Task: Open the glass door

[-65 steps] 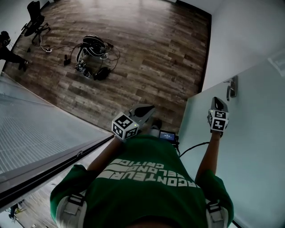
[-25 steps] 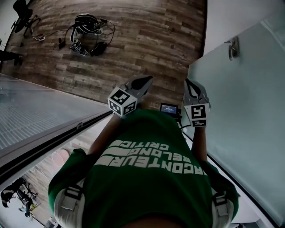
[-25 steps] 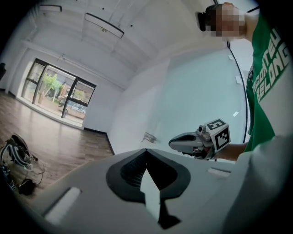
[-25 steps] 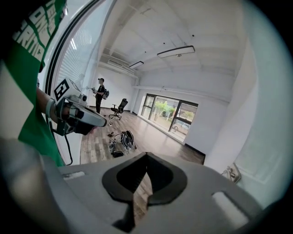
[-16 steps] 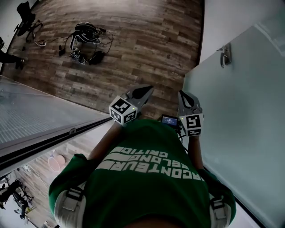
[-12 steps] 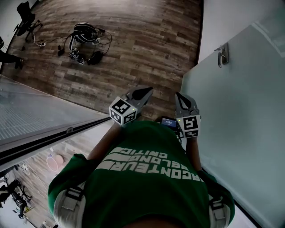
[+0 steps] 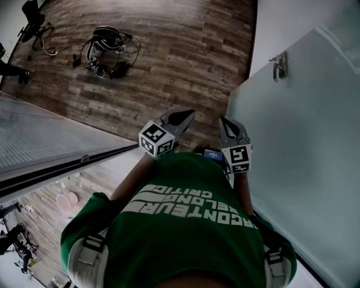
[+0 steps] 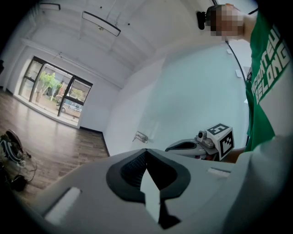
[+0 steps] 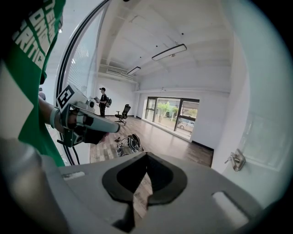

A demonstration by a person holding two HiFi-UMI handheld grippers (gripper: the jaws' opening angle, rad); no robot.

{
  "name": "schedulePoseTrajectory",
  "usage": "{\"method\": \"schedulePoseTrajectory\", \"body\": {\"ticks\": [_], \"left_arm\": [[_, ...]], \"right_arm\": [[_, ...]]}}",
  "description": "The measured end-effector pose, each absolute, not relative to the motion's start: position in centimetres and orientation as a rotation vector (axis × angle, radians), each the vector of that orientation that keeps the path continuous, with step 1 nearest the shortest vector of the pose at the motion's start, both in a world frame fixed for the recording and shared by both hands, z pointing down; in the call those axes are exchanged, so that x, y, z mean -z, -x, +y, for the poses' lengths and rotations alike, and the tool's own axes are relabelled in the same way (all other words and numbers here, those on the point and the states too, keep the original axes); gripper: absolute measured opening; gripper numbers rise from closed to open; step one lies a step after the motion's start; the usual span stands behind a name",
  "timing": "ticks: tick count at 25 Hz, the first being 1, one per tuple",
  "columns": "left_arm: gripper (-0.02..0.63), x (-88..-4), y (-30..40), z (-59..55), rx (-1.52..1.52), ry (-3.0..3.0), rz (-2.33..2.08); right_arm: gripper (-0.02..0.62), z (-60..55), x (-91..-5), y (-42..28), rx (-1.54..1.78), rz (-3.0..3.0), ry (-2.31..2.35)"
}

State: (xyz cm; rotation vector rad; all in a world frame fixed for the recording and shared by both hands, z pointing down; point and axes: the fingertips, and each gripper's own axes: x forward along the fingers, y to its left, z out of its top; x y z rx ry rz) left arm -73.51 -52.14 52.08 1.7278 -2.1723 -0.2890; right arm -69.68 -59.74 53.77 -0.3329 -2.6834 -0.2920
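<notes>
Fingers of the left gripper (image 7: 188, 112) are closed tip to tip with nothing between them. Those of the right gripper (image 7: 221, 120) are likewise together and empty. Both grippers are level with each other, near but apart, directly in front of the person's green printed shirt (image 7: 185, 225). A small dark device with a lit screen (image 7: 212, 154) sits between them at the chest. Just beside the right gripper stands the near vertical edge of the pale frosted glass door (image 7: 298, 146), which fills the right of the head view. Neither gripper touches the door. Its silver metal lever handle (image 7: 277, 64) is mounted near that edge, well ahead of the right gripper. On the left runs a ribbed glass partition with a dark frame (image 7: 45, 146). Beyond lies the brown wood-plank floor (image 7: 185, 50), carrying a tangle of black equipment and cables (image 7: 109, 48) and, farthest off, a black office chair (image 7: 34, 14)
</notes>
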Motion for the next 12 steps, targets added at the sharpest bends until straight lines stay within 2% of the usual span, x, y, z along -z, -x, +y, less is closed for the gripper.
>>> {"method": "schedulePoseTrajectory", "body": {"ticks": [12], "left_arm": [[0.015,-52.40,73.72,-51.39,0.302,-1.717,-2.178]], "right_arm": [[-0.008,-59.30,-53.92,69.73,0.298,-2.689,0.335]]}}
